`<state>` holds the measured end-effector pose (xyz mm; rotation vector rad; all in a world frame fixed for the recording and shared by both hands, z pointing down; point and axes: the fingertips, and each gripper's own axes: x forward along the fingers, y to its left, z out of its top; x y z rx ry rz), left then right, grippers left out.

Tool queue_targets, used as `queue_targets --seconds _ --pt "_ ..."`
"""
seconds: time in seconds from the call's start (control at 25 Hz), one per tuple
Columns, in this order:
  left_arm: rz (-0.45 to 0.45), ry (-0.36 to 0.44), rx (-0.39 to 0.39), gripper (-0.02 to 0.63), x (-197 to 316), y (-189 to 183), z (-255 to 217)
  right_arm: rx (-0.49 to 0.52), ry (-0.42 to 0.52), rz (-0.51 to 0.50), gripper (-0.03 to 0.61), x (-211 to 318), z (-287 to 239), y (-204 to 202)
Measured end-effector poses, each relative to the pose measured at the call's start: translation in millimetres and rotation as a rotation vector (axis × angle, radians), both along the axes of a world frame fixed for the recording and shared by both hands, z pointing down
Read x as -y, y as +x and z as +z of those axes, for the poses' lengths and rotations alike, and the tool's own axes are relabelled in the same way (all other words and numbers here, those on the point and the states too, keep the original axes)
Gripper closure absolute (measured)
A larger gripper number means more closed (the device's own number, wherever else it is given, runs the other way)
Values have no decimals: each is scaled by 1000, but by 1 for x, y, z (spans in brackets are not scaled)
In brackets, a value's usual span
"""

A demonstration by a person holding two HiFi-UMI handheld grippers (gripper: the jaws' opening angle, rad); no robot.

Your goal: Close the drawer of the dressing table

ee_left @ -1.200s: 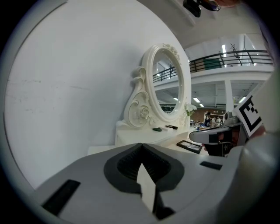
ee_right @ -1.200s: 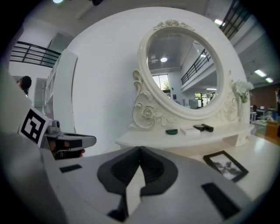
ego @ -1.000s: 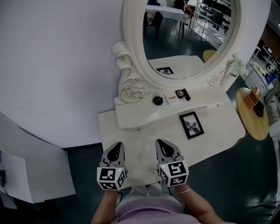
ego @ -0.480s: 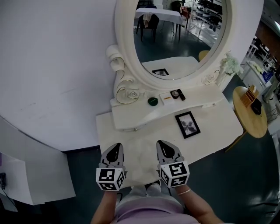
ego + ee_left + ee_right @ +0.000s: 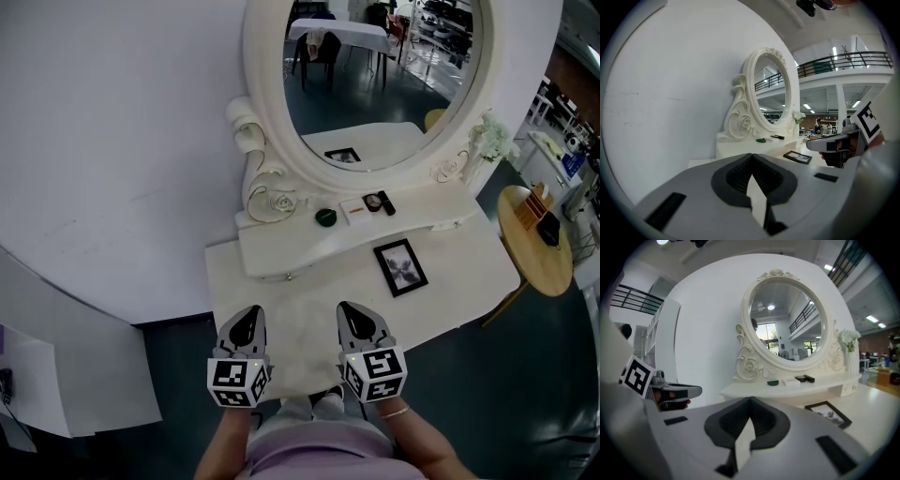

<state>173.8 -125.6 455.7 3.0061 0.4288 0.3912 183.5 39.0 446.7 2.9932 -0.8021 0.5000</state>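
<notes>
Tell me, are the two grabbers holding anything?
No, nothing is held. The left gripper and the right gripper are both shut with nothing between their jaws, at the front edge of the dressing table.

1. We see a black picture frame (image 5: 400,267) lying flat, right of centre.
2. Farther back, left to right, lie a small green dish (image 5: 325,217), a white card (image 5: 353,211), a round compact (image 5: 373,201) and a black stick-shaped item (image 5: 386,202), close together.
3. White flowers (image 5: 492,141) stand at the far right.
4. A round wooden side table (image 5: 534,267) stands right of them all. It bears a small wooden box (image 5: 537,208) and a dark object (image 5: 550,231).
5. A white wall (image 5: 112,141) fills the left.
</notes>
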Motion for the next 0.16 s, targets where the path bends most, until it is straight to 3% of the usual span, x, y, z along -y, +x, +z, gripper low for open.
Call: queue_targets --seconds 0.16 --pt "1 4 4 614 -1 -1 0 3 3 -2 575 0 0 -2"
